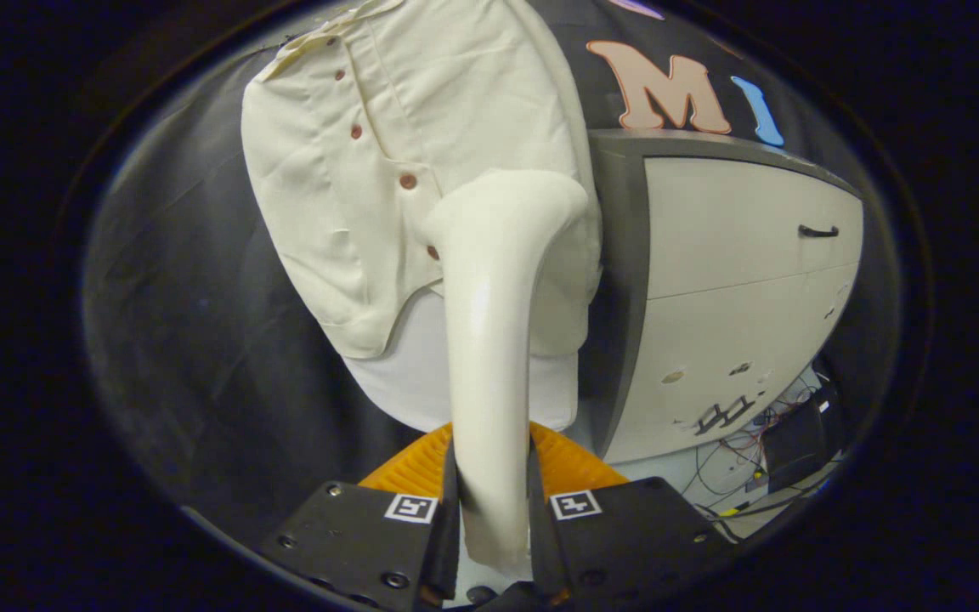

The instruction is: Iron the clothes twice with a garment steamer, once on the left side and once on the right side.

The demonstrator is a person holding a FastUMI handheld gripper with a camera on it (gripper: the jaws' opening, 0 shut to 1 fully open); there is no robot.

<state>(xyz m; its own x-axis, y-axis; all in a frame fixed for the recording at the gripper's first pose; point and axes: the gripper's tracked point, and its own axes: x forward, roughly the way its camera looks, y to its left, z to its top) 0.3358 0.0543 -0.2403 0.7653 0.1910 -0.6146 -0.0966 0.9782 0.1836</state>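
While clamped on the steamer (pixel 489 340) handle, gripper (pixel 494 510) narrowly parted, head touching shirt (pixel 370 170).

Hidden and cut-off parts

The steamer (pixel 489 340) covers the middle of the shirt (pixel 370 187), and its head face against the cloth is hidden; the shirt collar is cut off at the top; cables (pixel 740 442) under the cabinet (pixel 744 289) are too small to tell

The steamer (pixel 489 340), between the tongs (pixel 494 510), meets the shirt (pixel 387 170); a cabinet (pixel 736 280) stands right.
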